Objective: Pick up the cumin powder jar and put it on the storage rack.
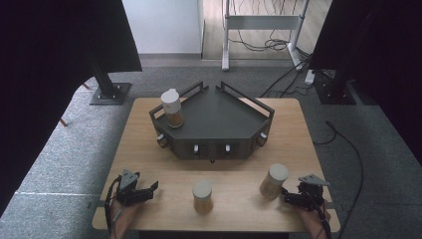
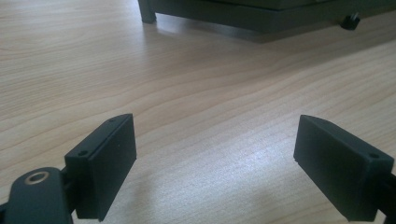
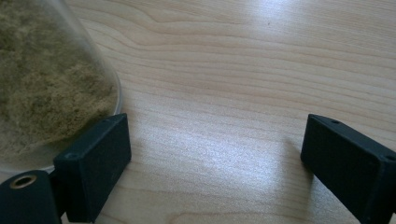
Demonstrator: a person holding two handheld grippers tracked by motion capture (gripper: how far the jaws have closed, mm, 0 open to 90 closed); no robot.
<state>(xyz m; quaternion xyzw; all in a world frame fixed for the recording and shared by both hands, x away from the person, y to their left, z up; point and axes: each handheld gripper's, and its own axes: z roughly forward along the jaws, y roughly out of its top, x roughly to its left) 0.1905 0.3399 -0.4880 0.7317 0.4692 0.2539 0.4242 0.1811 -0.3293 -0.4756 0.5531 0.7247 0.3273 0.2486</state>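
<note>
The table (image 1: 149,149) is pale wood with visible grain and a smooth, faintly sheeny finish. The tray (image 1: 219,117) looks like dark matt metal. The three jars (image 1: 202,196) have clear, glossy walls showing a tan, grainy powder, and pale matt lids. The right gripper (image 3: 215,163) has matt black, plastic-looking jaws; so has the left gripper (image 2: 215,163). The floor (image 1: 64,144) is rough grey carpet.

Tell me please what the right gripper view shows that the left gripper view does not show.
Right gripper view: a clear jar of brownish powder stands close beside one jaw of the right gripper, outside the gap. Left gripper view: the dark base of the corner rack, with one small knob, lies ahead of the left gripper. Both: two black jaws wide apart, nothing between them, over the bare wooden table.
</note>
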